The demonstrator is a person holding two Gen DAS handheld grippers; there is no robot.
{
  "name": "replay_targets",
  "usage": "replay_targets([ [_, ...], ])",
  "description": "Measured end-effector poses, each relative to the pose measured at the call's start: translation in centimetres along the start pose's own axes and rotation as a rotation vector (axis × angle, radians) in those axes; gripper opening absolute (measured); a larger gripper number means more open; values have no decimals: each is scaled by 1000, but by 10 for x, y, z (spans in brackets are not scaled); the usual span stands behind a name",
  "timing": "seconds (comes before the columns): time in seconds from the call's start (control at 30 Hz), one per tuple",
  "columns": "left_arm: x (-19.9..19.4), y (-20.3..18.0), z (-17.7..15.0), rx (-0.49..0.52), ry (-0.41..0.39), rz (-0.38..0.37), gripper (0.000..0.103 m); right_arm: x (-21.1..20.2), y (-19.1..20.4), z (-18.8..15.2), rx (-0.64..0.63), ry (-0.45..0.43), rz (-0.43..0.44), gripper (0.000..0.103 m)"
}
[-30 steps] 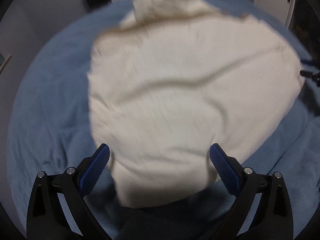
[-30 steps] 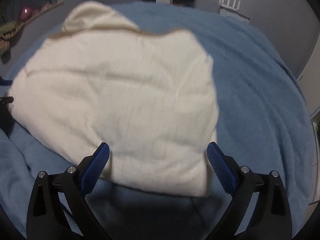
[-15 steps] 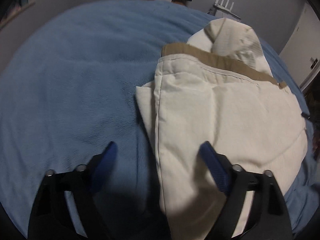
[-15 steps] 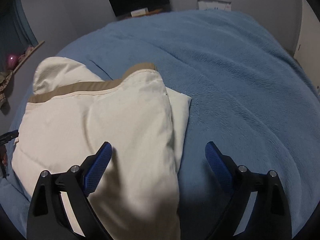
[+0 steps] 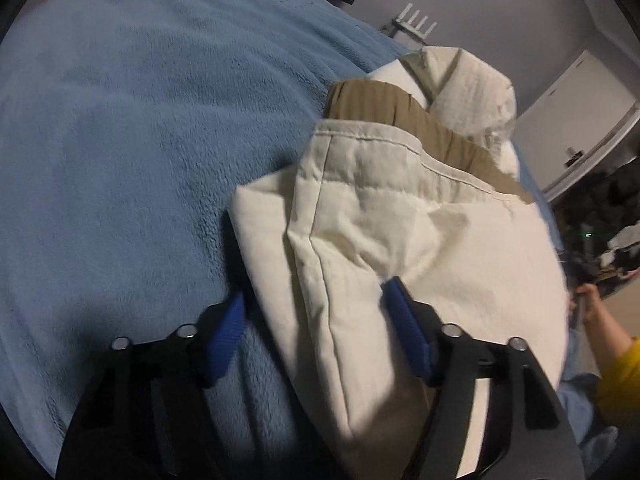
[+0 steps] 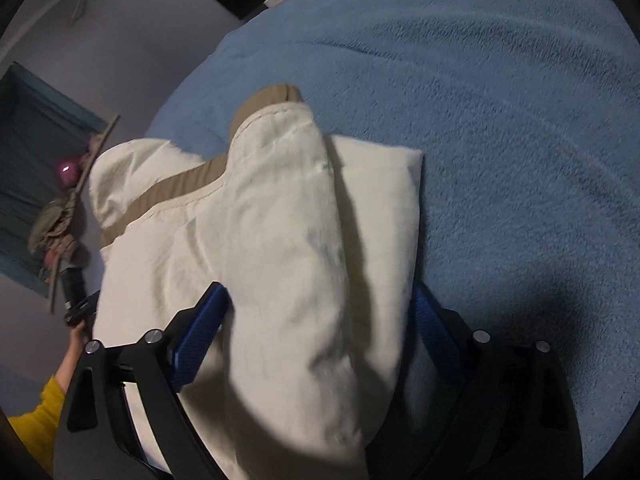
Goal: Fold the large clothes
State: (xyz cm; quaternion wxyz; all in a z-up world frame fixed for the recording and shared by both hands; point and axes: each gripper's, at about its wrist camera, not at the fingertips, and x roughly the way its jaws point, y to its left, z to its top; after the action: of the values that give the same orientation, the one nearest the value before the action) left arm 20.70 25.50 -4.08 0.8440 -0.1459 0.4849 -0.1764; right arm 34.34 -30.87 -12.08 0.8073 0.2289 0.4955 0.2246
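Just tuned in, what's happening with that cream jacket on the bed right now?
A person is folding a cream garment with a tan inner band on a blue blanket, a handheld gripper in each hand. The left gripper straddles the garment's left folded edge, the right gripper its right one. Both sets of jaws are spread wide open with cloth between them, nothing clamped. The garment lies bundled, sides folded inward.

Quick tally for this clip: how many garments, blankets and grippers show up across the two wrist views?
Cream garment with tan band: 1
Blue blanket under it: 1
Grippers: 2, the left gripper and the right gripper, both open astride the garment's edges
Total: 4
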Motion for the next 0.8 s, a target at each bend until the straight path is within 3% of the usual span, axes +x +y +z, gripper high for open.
replay_targets([
  [0.17,-3,9,-3,-19,3,-54,57,-2,-9,0,-5,36,81,74],
  [0.3,14,8,9,-40,-5,-51,60,16,-4,16,-4,16,86,71],
  [0.37,22,4,14,-38,-1,-22,60,26,-1,25,4,-1,78,57],
  [0.4,23,1,14,-29,-1,-5,56,29,1,28,12,-17,68,52],
  [0.47,17,-5,14,4,-16,-5,37,32,11,29,-5,-32,56,33],
  [0.5,8,-10,13,36,-35,-5,24,27,17,26,-30,-44,42,29],
  [0.53,1,-14,11,56,-50,-1,18,20,26,22,-63,-66,19,23],
  [0.63,-23,-36,6,142,-100,55,13,-1,54,9,-160,-149,-50,13],
  [0.8,-67,-62,-9,215,-175,72,9,-45,105,-24,-338,-294,-139,11],
])
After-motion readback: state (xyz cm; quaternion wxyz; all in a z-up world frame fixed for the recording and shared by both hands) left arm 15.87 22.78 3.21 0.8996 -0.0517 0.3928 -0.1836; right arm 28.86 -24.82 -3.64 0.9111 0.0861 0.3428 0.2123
